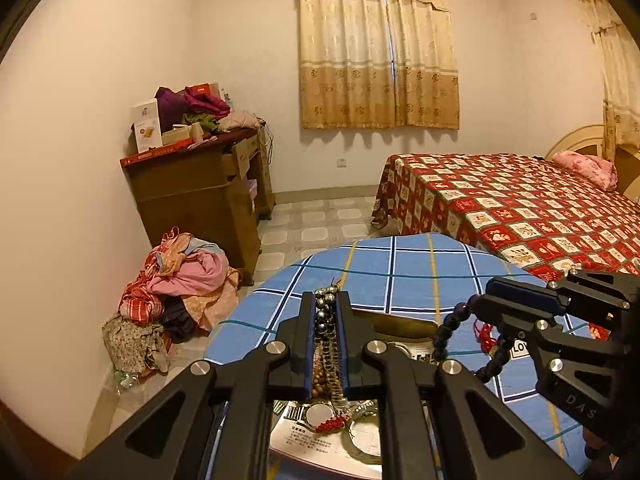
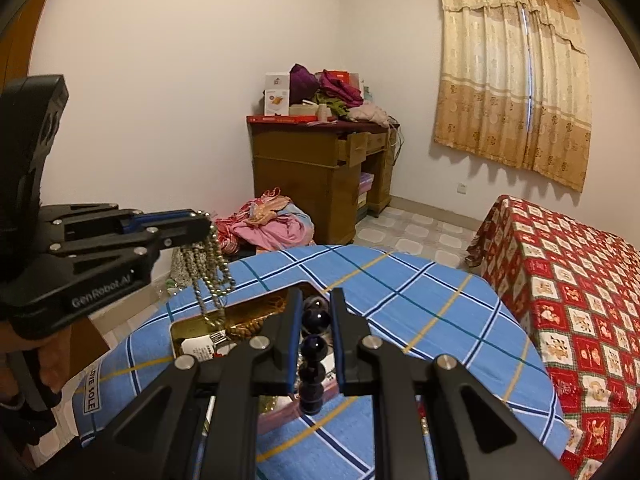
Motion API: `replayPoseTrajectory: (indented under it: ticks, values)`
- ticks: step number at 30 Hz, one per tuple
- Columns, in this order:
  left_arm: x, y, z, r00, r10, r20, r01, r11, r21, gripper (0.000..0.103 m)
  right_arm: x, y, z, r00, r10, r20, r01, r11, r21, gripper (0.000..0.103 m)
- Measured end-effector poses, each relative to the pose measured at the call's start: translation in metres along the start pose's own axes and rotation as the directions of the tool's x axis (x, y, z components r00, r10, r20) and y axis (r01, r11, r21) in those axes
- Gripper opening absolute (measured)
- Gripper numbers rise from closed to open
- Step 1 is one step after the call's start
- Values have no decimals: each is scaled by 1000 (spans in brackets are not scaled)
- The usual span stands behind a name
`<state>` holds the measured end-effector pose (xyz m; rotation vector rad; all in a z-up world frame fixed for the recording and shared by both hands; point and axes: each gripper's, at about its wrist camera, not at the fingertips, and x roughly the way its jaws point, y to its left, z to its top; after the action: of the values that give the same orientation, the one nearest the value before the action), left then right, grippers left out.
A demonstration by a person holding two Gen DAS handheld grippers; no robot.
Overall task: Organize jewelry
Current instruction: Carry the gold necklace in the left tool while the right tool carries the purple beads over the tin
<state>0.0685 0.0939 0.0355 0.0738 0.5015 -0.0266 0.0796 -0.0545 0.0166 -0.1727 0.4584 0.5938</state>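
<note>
Beyond the table [image 1: 400,264], bed [image 1: 520,208], dresser [image 1: 200,196]

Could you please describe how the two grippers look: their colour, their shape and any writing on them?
Both grippers are matte black, with angular linkage arms, triangular cutouts and round silver pivot bolts. The fingers are long flat bars with blue inner pads. The left gripper has white "GenRobot.AI" lettering on its side; the right gripper shows faint embossed "DAS". No cables or sleeves are visible.
</note>
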Motion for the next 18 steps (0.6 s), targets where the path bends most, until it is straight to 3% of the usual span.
replayPoseTrajectory:
  ticks: [18]
  values:
    - [41,9,-17,997,15,-77,-17,999,-30,8,44,11,-4,998,14,-63,-14,1000,8,16]
